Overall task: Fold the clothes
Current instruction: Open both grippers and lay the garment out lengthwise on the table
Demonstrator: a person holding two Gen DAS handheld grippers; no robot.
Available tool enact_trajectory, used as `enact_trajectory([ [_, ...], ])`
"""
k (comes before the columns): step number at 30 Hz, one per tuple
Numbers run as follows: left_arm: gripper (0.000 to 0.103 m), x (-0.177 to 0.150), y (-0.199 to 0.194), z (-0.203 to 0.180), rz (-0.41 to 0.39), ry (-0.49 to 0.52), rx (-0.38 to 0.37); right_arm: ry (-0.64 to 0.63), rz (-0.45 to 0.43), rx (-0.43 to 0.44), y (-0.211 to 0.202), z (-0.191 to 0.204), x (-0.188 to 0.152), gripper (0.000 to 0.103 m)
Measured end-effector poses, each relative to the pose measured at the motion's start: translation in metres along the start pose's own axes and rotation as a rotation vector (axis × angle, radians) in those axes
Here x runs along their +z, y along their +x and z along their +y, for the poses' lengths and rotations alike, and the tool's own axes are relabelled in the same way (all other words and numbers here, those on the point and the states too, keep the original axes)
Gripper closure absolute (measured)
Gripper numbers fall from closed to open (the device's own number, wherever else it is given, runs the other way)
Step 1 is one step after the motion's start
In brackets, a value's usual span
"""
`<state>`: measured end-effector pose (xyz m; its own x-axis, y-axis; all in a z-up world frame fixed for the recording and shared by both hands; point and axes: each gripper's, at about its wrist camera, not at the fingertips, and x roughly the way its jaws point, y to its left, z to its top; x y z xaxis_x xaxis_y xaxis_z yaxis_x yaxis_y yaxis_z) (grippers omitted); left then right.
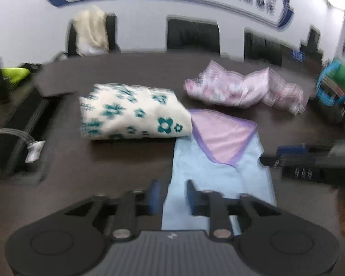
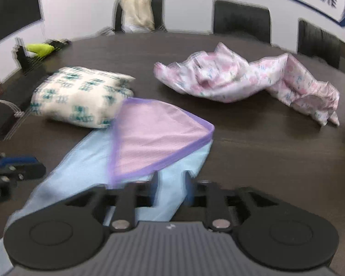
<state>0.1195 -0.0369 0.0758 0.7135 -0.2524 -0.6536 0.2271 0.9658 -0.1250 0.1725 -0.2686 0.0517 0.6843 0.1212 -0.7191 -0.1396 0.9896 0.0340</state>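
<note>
A light blue cloth [image 1: 218, 172] lies on the dark table [image 1: 126, 161], with a pink cloth edged in purple [image 1: 223, 138] on its far end. My left gripper [image 1: 171, 194] is open, its fingers astride the blue cloth's near left edge. My right gripper [image 2: 171, 187] is open over the blue cloth [image 2: 85, 161], just short of the pink cloth [image 2: 158, 138]. A folded white cloth with teal flowers [image 1: 131, 112] [image 2: 80, 96] sits at the left. A crumpled pink floral garment [image 1: 243, 89] [image 2: 241, 80] lies further back. The right gripper shows in the left wrist view [image 1: 310, 161].
Black chairs [image 1: 193, 34] stand behind the table; one holds a cream garment [image 1: 92, 30]. A black cable box [image 1: 23, 138] with a grey cable is at the left. A blue basket [image 1: 333, 87] stands at the right. A yellow-green object [image 2: 40, 48] lies far left.
</note>
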Motion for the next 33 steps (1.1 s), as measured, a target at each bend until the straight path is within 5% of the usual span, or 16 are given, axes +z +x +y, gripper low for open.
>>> enact_trajectory([
  [1,0.052,-0.015,-0.027,0.003,-0.048,-0.024,-0.021,-0.006,-0.015,0.035,-0.017,0.005,-0.013,0.047],
  [4,0.047,-0.064,-0.089,0.024,-0.108,-0.094,-0.078,-0.031,-0.032,0.145,-0.066,0.028,-0.057,0.047],
  [10,0.047,-0.13,-0.113,0.073,-0.034,-0.222,-0.123,-0.183,-0.051,0.28,-0.13,0.083,-0.132,0.047],
  [14,0.049,-0.155,-0.112,0.084,-0.002,-0.264,-0.107,-0.169,-0.053,0.239,-0.154,0.102,-0.157,0.047],
  [20,0.052,-0.168,-0.115,0.075,-0.015,-0.196,-0.118,-0.066,-0.007,0.212,-0.159,0.118,-0.185,0.048],
  [23,0.059,-0.173,-0.117,0.074,-0.004,-0.179,-0.142,-0.064,-0.019,0.185,-0.16,0.132,-0.196,0.05],
  [25,0.077,-0.175,-0.117,0.07,0.003,-0.155,-0.144,-0.047,-0.04,0.182,-0.16,0.137,-0.196,0.052],
  [28,0.092,-0.178,-0.116,0.068,0.014,-0.142,-0.124,-0.066,-0.048,0.152,-0.155,0.148,-0.195,0.068],
  [33,0.099,-0.186,-0.122,0.064,0.015,-0.171,-0.142,-0.094,-0.049,0.095,-0.141,0.158,-0.196,0.09],
])
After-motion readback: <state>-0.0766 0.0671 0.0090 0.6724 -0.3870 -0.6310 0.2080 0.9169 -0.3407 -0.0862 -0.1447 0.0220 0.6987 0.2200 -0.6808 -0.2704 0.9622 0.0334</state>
